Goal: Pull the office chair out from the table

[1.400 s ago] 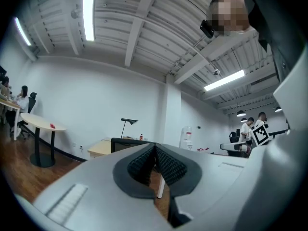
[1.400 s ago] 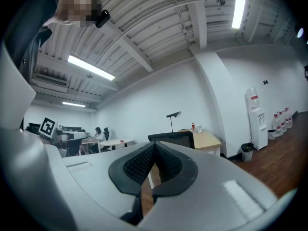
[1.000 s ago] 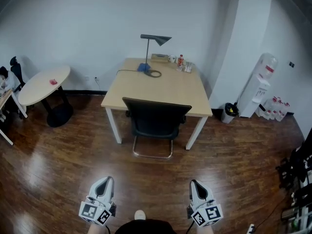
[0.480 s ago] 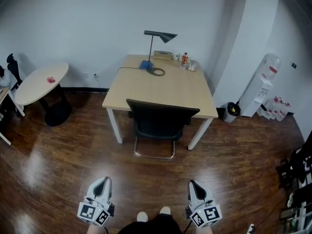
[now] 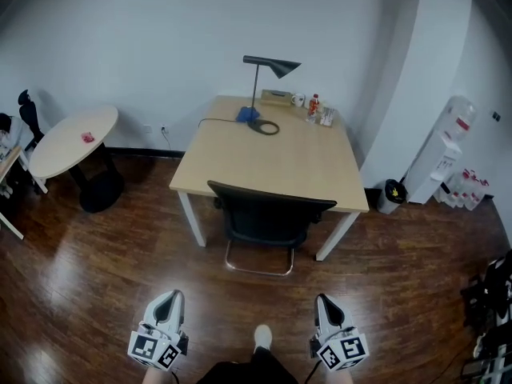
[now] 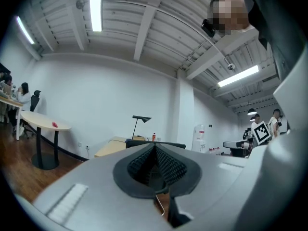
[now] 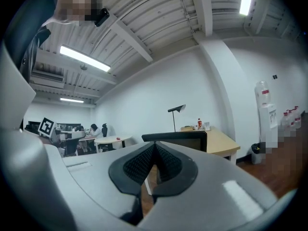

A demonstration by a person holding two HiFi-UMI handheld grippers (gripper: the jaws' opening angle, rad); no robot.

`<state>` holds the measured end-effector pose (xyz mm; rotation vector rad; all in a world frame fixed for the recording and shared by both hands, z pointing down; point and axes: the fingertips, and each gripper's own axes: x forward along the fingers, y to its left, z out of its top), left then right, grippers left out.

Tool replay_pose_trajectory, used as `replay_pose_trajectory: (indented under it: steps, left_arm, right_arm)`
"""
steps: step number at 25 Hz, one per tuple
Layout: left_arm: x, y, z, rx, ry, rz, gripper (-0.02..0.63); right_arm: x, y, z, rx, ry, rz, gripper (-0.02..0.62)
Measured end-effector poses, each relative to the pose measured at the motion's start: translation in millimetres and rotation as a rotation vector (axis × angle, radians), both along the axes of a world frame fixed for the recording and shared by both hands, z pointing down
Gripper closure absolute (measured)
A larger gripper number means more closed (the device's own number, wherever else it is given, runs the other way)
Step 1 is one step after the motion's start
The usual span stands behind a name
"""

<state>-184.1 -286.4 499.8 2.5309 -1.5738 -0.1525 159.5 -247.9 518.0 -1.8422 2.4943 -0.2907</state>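
A black office chair (image 5: 268, 218) is tucked under the near side of a light wooden table (image 5: 272, 154), its back facing me. My left gripper (image 5: 166, 310) and right gripper (image 5: 328, 314) hang low at the bottom of the head view, well short of the chair, both shut and empty. In the left gripper view the left gripper (image 6: 155, 150) points level at the table (image 6: 109, 147) and the chair back (image 6: 171, 144). In the right gripper view the chair back (image 7: 185, 138) stands just beyond the right gripper (image 7: 154, 148).
A black desk lamp (image 5: 268, 74), a cup, a bottle and small items stand at the table's far edge. A round white table (image 5: 72, 140) is at the left, a water dispenser (image 5: 448, 154) and a black bin (image 5: 391, 194) at the right. Dark wood floor (image 5: 120, 278) lies between me and the chair.
The table and chair have shifted right and slightly lower in the head view. Both grippers keep their places at the frame's bottom, still shut.
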Motion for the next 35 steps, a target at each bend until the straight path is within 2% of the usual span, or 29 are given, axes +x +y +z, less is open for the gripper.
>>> replay_pose_trajectory:
  steps: [6, 10, 14, 19, 24, 31, 35]
  left_arm:
    - [27, -55, -22, 0.054, -0.02, 0.01, 0.603]
    - [45, -82, -26, 0.064, -0.031, 0.013, 0.603]
    - [58, -106, -18, 0.05, -0.04, -0.001, 0.603]
    - [86, -138, -27, 0.082, -0.054, 0.001, 0.603]
    - [103, -157, -37, 0.108, -0.076, -0.018, 0.603]
    - [118, -170, -24, 0.056, -0.087, 0.033, 0.604]
    - [112, -186, -16, 0.056, -0.087, 0.028, 0.604]
  right_arm:
    - [22, -66, -25, 0.076, -0.004, -0.014, 0.581]
    - [41, -91, -21, 0.068, -0.014, -0.005, 0.581]
    - [69, -114, -21, 0.074, -0.076, 0.028, 0.581]
    - [92, -148, -23, 0.079, -0.054, -0.002, 0.581]
    - [96, -176, -30, 0.098, -0.048, -0.049, 0.581]
    - [105, -197, -25, 0.086, -0.066, -0.054, 0.581]
    - [102, -214, -18, 0.07, -0.054, -0.055, 0.581]
